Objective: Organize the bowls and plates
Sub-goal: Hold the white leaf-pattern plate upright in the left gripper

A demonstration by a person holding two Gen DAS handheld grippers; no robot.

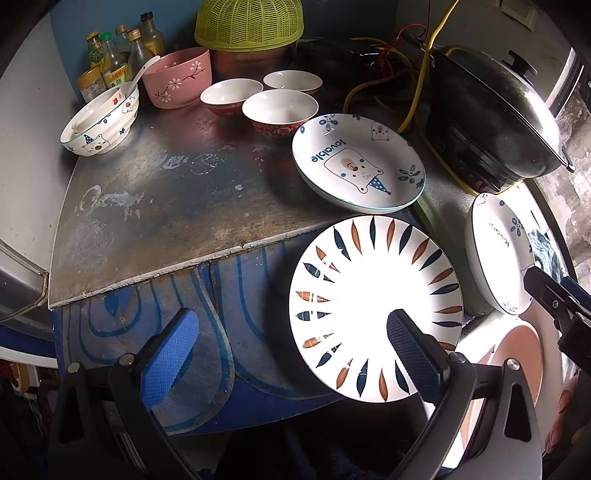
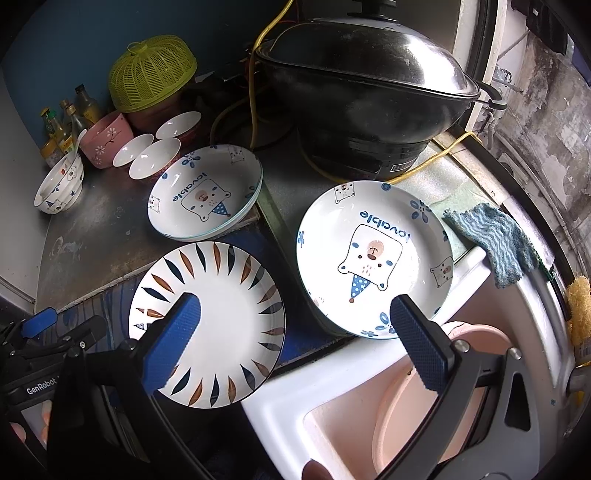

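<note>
Far left on the tabletop (image 1: 155, 206): bottles (image 1: 110, 62) at the back corner, then a bear bowl (image 1: 101, 122) w/ a smaller bowl and spoon inside. Just beside it a pink bowl (image 1: 179, 79). Next, three small red bowls (image 1: 279, 110) w/ white insides, clustered close together, in front of a green basket (image 1: 249, 24) turned upside down.

Center: bear plate stack (image 1: 358, 164), looks like two nested, sitting at the tabletop's right front edge. Below it the leaf plate (image 1: 375, 306), blue and brown leaves round the rim, overhanging the tabletop edge above a blue patterned surface; what supports it, can't tell.

Left gripper (image 1: 291, 350): jaws wide apart, gripping nothing; its right finger overlaps the leaf plate's near rim in view, contact can't tell.

Right of center: black pot (image 2: 369, 96) w/ lid, yellow cable (image 2: 436, 158) looping round its base. In front of it a third bear plate (image 2: 375, 258), tilted, near a white sink rim (image 2: 295, 387). Pink basin (image 2: 417, 402) down in the sink.

Right gripper (image 2: 295, 332): jaws wide apart, empty, hovering w/ the leaf plate behind its left finger and the tilted bear plate behind its right.

Far right: blue cloth (image 2: 495, 243) on the ledge, yellow sponge (image 2: 580, 306) at the edge.
</note>
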